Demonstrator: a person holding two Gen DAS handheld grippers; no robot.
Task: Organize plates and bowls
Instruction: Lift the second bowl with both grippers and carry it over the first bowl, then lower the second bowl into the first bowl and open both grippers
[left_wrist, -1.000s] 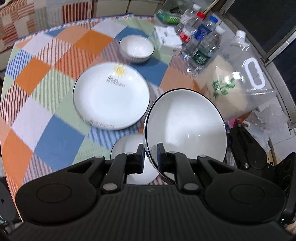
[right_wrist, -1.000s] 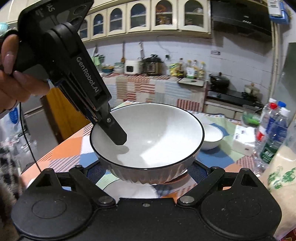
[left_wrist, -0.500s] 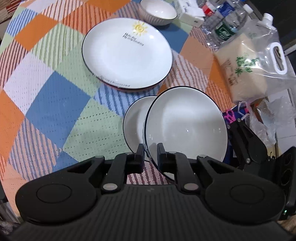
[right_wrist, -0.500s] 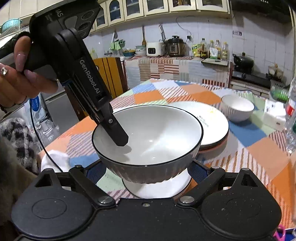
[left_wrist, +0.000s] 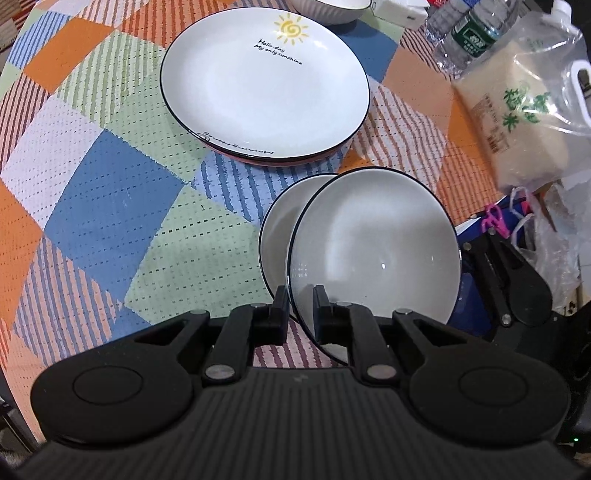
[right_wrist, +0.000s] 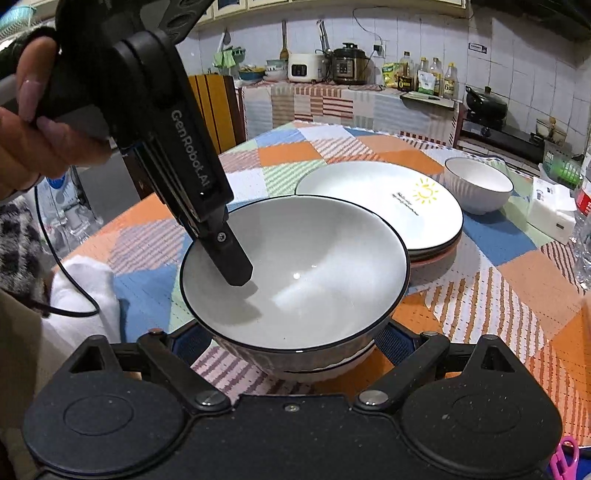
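A large white bowl (left_wrist: 373, 251) with a black rim hangs level just above a second black-rimmed white dish (left_wrist: 279, 229) on the checked tablecloth. My left gripper (left_wrist: 300, 295) is shut on the bowl's near rim, one finger (right_wrist: 232, 262) inside it. My right gripper (right_wrist: 288, 343) straddles the bowl (right_wrist: 295, 273) from below, blue pads (right_wrist: 184, 339) against both outer walls. One right finger (left_wrist: 506, 280) shows beside the bowl's right edge. A stack of plates (left_wrist: 266, 92) with a sun print lies beyond, and a small bowl (right_wrist: 478, 188) behind it.
Water bottles (left_wrist: 469, 37) and a clear bag of rice (left_wrist: 517, 118) crowd the table's right side. A white tissue pack (right_wrist: 550, 210) lies by the small bowl. A white cloth (right_wrist: 85, 299) sits at the table's left edge. A person's hand (right_wrist: 33, 122) holds the left gripper.
Both grippers have come down together with the large bowl. The dish under it and the tablecloth now look much closer. Neither grip has changed.
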